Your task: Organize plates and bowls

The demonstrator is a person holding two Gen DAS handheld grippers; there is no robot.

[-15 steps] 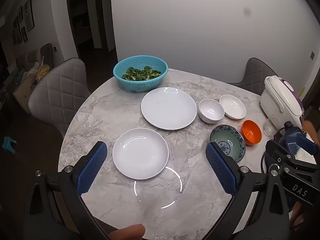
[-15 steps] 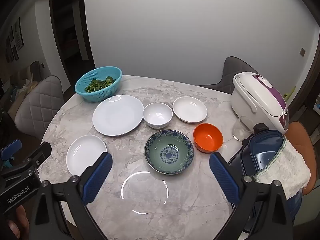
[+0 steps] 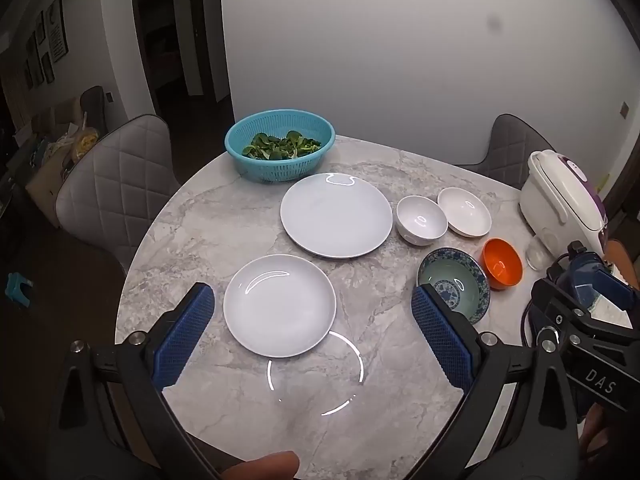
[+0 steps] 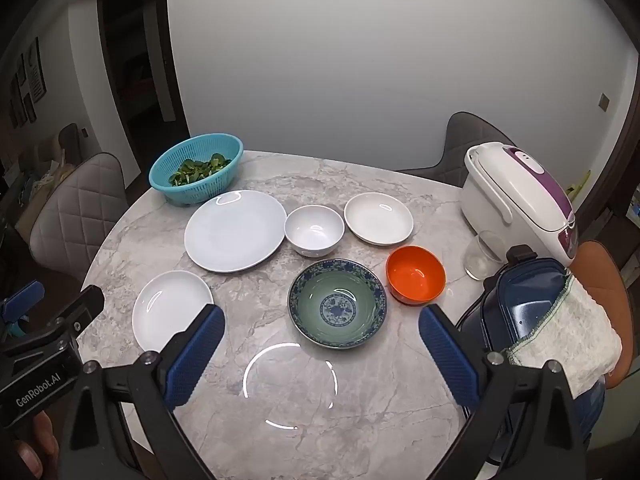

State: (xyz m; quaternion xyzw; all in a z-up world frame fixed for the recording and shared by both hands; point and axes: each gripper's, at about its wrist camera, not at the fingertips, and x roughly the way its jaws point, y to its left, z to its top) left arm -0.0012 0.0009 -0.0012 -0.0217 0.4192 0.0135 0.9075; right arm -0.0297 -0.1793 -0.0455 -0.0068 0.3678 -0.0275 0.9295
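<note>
On the round marble table [image 3: 224, 216] lie a large white plate [image 3: 336, 215] and a smaller white plate [image 3: 279, 305]. To their right stand a white bowl [image 3: 421, 219], a shallow white dish [image 3: 464, 211], a blue-patterned green bowl [image 3: 454, 283] and an orange bowl [image 3: 502, 263]. My left gripper [image 3: 312, 316] hangs open above the small plate, holding nothing. My right gripper [image 4: 322, 330] is open above the patterned bowl [image 4: 337, 303], also empty. In the right wrist view the orange bowl [image 4: 415, 274], white bowl [image 4: 314, 229], dish [image 4: 378, 218] and both plates [image 4: 235, 230] [image 4: 170, 310] show too.
A teal colander of greens [image 3: 280, 144] sits at the table's far edge. A white and purple rice cooker [image 4: 516, 196], a glass [image 4: 482, 254] and a dark blue container with a cloth [image 4: 532, 308] stand at the right. Grey chairs [image 3: 116, 184] surround the table.
</note>
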